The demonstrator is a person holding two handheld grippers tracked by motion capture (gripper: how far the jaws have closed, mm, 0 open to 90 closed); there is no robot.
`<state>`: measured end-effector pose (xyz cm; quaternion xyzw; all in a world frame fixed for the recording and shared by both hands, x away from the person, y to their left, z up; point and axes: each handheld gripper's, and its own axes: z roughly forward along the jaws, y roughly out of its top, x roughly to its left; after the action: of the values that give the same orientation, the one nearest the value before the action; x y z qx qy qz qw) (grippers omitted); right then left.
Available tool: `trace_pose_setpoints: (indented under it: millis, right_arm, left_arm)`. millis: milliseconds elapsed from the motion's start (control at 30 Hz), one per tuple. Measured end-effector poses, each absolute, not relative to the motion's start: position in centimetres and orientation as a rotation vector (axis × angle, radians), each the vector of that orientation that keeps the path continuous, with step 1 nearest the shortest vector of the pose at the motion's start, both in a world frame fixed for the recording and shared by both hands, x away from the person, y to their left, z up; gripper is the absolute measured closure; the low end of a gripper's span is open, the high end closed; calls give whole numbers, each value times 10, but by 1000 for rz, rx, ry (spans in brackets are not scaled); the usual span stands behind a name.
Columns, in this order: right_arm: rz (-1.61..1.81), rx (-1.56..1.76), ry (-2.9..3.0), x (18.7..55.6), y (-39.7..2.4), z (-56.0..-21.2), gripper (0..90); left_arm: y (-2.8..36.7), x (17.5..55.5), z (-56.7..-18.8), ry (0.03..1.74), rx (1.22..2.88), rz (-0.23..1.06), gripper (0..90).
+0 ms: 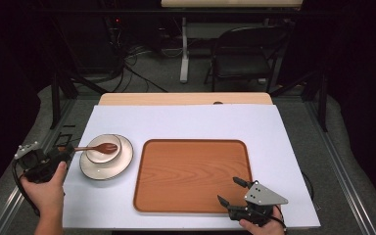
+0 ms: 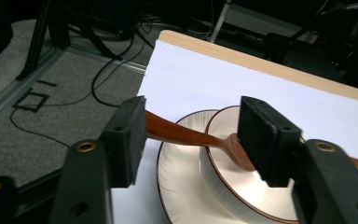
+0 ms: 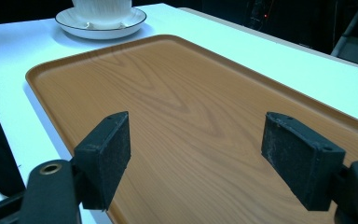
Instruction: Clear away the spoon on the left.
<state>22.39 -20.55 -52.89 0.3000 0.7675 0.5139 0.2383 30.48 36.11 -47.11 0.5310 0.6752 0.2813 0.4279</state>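
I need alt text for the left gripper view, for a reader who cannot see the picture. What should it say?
The left hand-held gripper stands open around the handle of a brown wooden spoon, whose head lies in a white brown-rimmed ceramic bowl. The bowl sits on a white dark-rimmed saucer near the edge of a white-covered table, with grey floor beyond.

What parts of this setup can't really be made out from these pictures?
- Spoon: in the left gripper view the right pad of the left tool covers part of its bowl; whether the handle touches the left pad is unclear.
- Small bowl: in the right gripper view the top edge cuts off its upper part.
- Tray: its near edge sits behind the open right tool.
- Background floor: in the high view, too dark for detail.
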Motion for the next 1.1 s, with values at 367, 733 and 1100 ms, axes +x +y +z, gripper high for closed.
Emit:
trace_pose_setpoints:
  millis: [367,733,1100]
  right_arm:
    - [1401,819,2105,224,-205,-529,237]
    - [1402,818,2106,224,-205,-529,237]
    - [1402,816,2107,224,-206,-529,237]
  left_arm:
    - [369,307,-476,1710,1295,697,368]
    - [384,312,-492,1732,1177,585,379]
    - [385,322,-510,1753,1116,514,443]
